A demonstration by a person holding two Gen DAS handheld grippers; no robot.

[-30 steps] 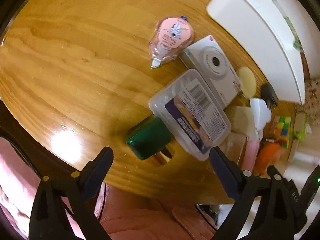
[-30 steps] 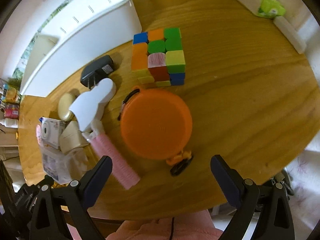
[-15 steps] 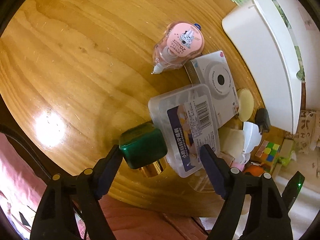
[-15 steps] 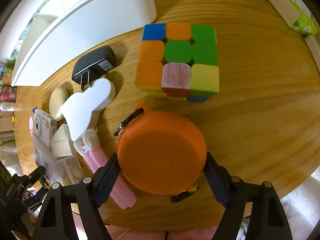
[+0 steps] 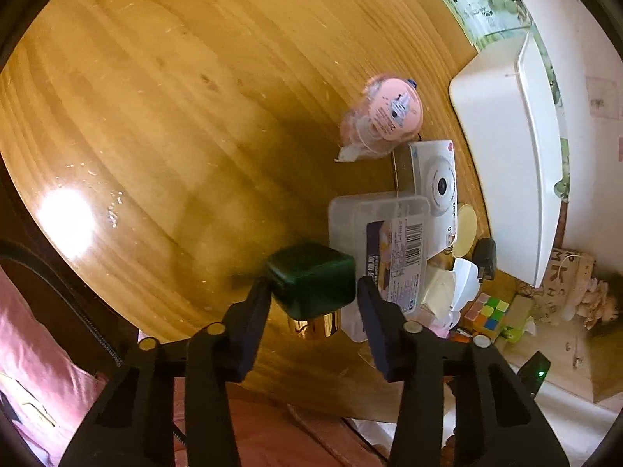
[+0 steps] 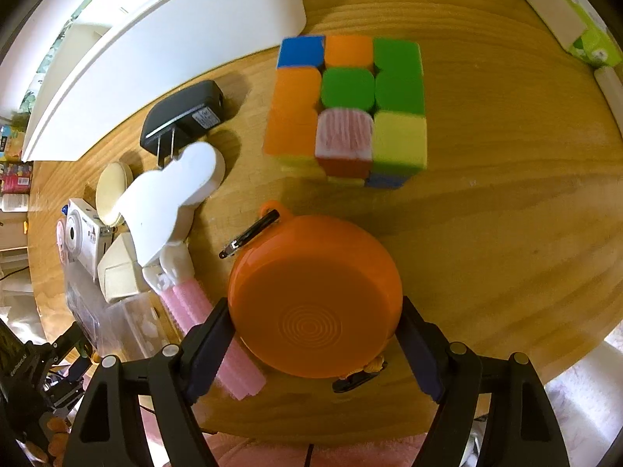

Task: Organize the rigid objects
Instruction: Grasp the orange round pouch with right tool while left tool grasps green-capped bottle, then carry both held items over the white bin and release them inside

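Currently on the round wooden table (image 5: 163,124): left gripper (image 5: 313,292), jaws just closing, flanks the dark green cap of a gold-based bottle (image 5: 311,280), both pads at its sides; whether they press is unclear. Clear labelled box (image 5: 383,233) lies at 2 o'clock from it, just beside. Right gripper (image 6: 315,323) pinches the orange round case (image 6: 315,295). Colour cube (image 6: 346,105) sits at 12 o'clock, apart; pink roller (image 6: 210,327) at 9 o'clock.

From my left camera: cap-topped bottle (image 5: 311,286) stood at table (image 5: 175,116) near edge, plastic box (image 5: 383,233) just right of it, camera (image 5: 436,179) behind box. From my right: round case (image 6: 315,299) nearest, puzzle cube (image 6: 346,105) behind, plug adapter (image 6: 183,116) left of cube.
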